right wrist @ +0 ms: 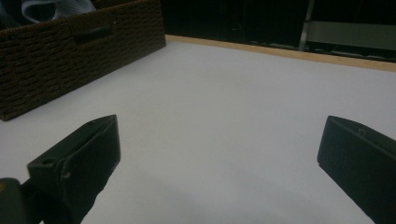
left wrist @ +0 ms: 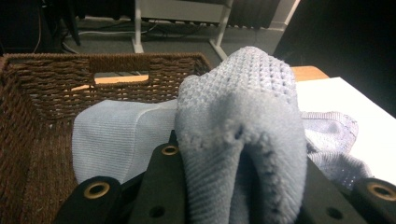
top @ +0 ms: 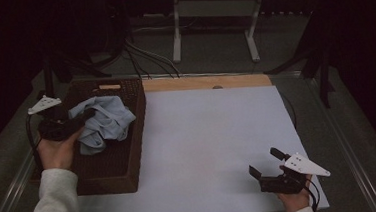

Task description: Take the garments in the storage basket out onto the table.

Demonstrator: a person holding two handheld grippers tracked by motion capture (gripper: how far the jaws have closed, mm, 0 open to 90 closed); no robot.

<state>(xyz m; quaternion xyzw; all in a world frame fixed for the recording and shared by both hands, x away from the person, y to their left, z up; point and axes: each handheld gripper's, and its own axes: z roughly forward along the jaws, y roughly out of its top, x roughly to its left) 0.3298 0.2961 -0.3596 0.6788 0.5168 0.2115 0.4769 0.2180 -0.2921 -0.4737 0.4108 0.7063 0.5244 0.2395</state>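
— Where the brown wicker basket (top: 111, 166) sat at the left edge of the counter (top: 209, 149), what did the left tongs (top: 84, 118) have hold of?

— They were clamped on a fold of the pale blue knitted cloth (top: 104, 123). From the left gripper view the cloth (left wrist: 243, 140) bulged up between the two black jaws, pinched tight, with the rest of it spilling down into the basket (left wrist: 42, 93) behind. The person's left hand (top: 59, 150) gripped the tool over the basket's near-left side.

— So the cloth was inside the basket?

— Mostly, yes. It lay bunched in the far half of the basket, with the pinched part raised a little above the heap. I could not tell whether any of it hung over the rim.

— And further right?

— The white top of the counter ran bare across the middle, with a strip of wood along its far edge. At the near-right corner the right hand (top: 295, 198) held the right tongs (top: 264, 167), just above the surface, well apart from the basket.

— Were those closed too?

— No. In the right gripper view the right tongs (right wrist: 219, 154) stood wide apart, with nothing but the white surface (right wrist: 224, 107) between the jaws, and the basket (right wrist: 70, 51) off at the upper left.
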